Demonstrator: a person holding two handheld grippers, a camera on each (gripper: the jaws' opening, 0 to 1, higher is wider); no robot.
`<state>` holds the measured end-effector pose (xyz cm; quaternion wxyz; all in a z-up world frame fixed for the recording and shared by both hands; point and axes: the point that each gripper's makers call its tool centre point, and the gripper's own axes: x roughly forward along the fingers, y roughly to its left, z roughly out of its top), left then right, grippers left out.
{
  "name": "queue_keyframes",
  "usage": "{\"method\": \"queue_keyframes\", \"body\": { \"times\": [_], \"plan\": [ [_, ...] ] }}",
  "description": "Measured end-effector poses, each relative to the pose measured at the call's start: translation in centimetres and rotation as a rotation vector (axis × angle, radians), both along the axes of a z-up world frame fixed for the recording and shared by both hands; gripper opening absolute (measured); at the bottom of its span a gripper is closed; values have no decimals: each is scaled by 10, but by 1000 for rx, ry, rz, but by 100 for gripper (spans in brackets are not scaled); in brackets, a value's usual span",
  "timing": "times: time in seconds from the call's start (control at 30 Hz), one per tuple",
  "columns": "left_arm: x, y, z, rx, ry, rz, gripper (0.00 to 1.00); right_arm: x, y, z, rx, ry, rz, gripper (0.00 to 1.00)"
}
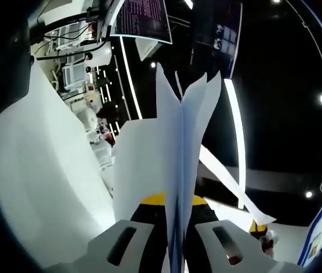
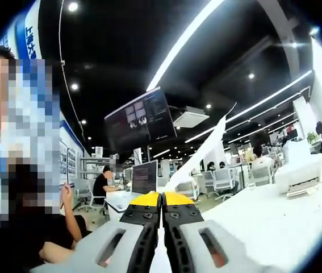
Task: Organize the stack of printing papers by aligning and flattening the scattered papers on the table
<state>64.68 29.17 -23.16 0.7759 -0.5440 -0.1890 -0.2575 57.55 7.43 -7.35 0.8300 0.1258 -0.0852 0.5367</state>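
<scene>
My left gripper (image 1: 178,203) is shut on a bunch of white printing papers (image 1: 149,153). The sheets stand edge-on between its yellow-tipped jaws and fan out above them. One sheet's edge (image 1: 229,179) runs down to the right toward the other gripper (image 1: 259,230), small at the lower right. In the right gripper view my right gripper (image 2: 162,197) has its jaws pressed together on a thin white sheet (image 2: 203,151). That sheet rises up and to the right from the jaw tips. The held papers are lifted above the white table (image 2: 274,219).
A white tabletop (image 1: 36,187) curves along the left of the left gripper view. A white box-like machine (image 2: 300,170) stands on the table at the right. Desks, monitors and seated people (image 2: 101,185) lie beyond. A person's arm (image 2: 47,239) is close at the left.
</scene>
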Motion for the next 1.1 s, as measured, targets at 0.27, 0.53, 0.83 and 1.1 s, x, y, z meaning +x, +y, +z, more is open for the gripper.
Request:
{"method": "queue_keyframes", "body": {
  "times": [0.27,0.53,0.83,1.1],
  "plan": [
    [0,0,0,0,-1,0,8,-7,11,-8,-54,-9,37,0],
    [0,0,0,0,-1,0,8,-9,21,-20,-114,-24,59,0],
    [0,1,0,-4,-1,-3,8,-6,26,-38,-167,-5,80,0],
    [0,1,0,-8,-2,-4,8,3,27,-53,-203,3,72,0]
  ]
}}
